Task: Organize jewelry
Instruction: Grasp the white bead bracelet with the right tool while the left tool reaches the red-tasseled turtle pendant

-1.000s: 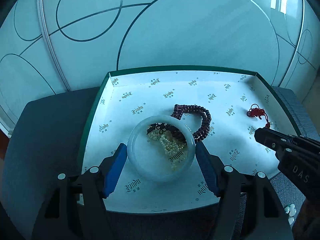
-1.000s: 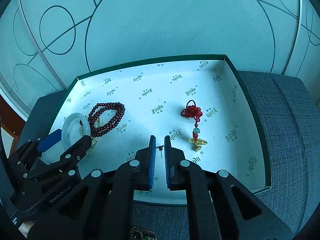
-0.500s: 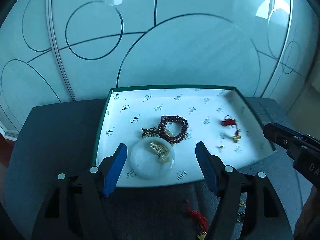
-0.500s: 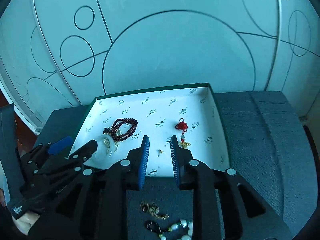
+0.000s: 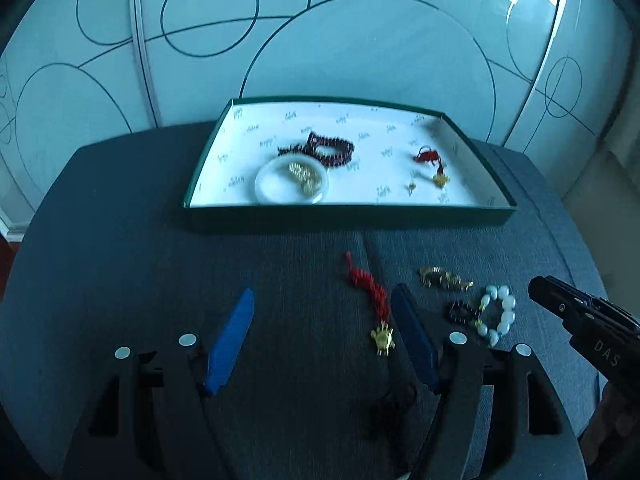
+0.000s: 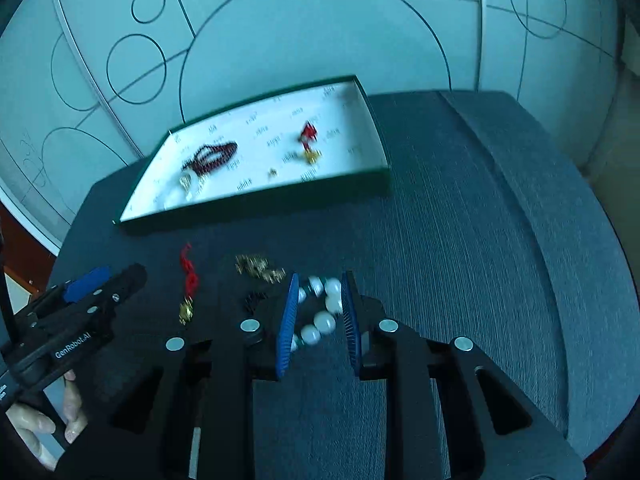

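The left gripper [image 5: 320,336] hangs over the dark fabric surface [image 5: 120,260] with its jaws spread wide and nothing between them — a red cord charm [image 5: 370,300] lies just inside its right finger. The right gripper [image 6: 318,320] is parted around a white bead bracelet [image 6: 322,316], its pads on either side; contact is blurred. A gold piece [image 6: 258,266] lies nearby. The green tray [image 5: 348,216] holds a pale bangle [image 5: 292,182], dark red beads [image 5: 328,148] and a red knot pendant [image 5: 430,160].
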Demonstrator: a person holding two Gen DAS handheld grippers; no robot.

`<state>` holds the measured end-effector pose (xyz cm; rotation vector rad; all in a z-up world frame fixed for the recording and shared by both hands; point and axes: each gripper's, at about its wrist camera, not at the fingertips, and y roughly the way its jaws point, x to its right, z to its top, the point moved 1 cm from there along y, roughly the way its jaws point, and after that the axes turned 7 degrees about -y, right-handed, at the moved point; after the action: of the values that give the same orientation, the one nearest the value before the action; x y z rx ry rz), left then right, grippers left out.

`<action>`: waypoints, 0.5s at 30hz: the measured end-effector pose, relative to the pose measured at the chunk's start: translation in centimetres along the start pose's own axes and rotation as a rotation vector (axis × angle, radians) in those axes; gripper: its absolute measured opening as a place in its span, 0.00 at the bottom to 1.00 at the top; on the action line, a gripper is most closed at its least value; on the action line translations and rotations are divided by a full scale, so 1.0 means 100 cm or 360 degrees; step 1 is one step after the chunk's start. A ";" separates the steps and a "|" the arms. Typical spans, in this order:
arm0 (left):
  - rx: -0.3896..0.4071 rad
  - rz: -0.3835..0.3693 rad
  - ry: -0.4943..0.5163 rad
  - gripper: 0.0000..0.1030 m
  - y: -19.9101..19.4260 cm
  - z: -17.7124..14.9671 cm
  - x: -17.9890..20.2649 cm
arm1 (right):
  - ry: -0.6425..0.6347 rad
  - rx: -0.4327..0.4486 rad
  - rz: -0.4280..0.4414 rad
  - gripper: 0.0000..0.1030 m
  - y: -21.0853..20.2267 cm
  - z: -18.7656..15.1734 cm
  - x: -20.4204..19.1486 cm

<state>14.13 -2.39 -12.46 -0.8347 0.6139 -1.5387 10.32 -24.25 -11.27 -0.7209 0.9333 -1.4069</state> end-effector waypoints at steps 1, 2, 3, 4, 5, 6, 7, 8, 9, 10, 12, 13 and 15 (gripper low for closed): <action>-0.0005 0.0006 -0.0006 0.68 0.001 -0.003 -0.001 | 0.0006 -0.0009 -0.0005 0.22 0.002 -0.003 0.000; -0.0013 0.0012 -0.0016 0.68 0.002 -0.007 -0.002 | 0.0012 -0.0020 -0.0014 0.22 0.004 -0.006 0.001; -0.0022 0.0012 -0.0026 0.68 0.003 -0.009 -0.003 | 0.0016 -0.0031 -0.0021 0.22 0.007 -0.010 0.002; -0.0026 0.0012 -0.0032 0.68 0.003 -0.011 -0.003 | 0.0017 -0.0038 -0.0024 0.22 0.009 -0.010 0.003; -0.0032 0.0012 -0.0038 0.68 0.004 -0.013 -0.004 | 0.0019 -0.0043 -0.0031 0.22 0.011 -0.011 0.003; -0.0034 0.0010 -0.0040 0.68 0.005 -0.013 -0.004 | 0.0019 -0.0045 -0.0037 0.22 0.013 -0.011 0.002; -0.0032 0.0008 -0.0040 0.68 0.005 -0.013 -0.004 | 0.0017 -0.0046 -0.0041 0.22 0.014 -0.011 0.001; -0.0030 0.0007 -0.0038 0.68 0.005 -0.012 -0.004 | 0.0015 -0.0050 -0.0044 0.21 0.016 -0.009 0.000; -0.0026 0.0008 -0.0039 0.68 0.005 -0.012 -0.005 | 0.0014 -0.0055 -0.0041 0.21 0.018 -0.009 -0.002; -0.0023 0.0009 -0.0042 0.68 0.005 -0.012 -0.005 | 0.0012 -0.0060 -0.0040 0.22 0.020 -0.008 -0.002; -0.0029 0.0010 -0.0045 0.68 0.007 -0.013 -0.006 | 0.0004 -0.0072 -0.0040 0.22 0.024 -0.008 -0.005; -0.0032 0.0012 -0.0046 0.68 0.008 -0.013 -0.007 | 0.0000 -0.0077 -0.0041 0.22 0.025 -0.008 -0.006; -0.0050 0.0017 -0.0050 0.68 0.011 -0.015 -0.008 | -0.0010 -0.0086 -0.0060 0.22 0.028 -0.009 -0.007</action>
<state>13.63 -1.88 -14.30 -0.8761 0.6200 -1.5071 10.95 -23.28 -14.03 -0.7864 0.9600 -1.4159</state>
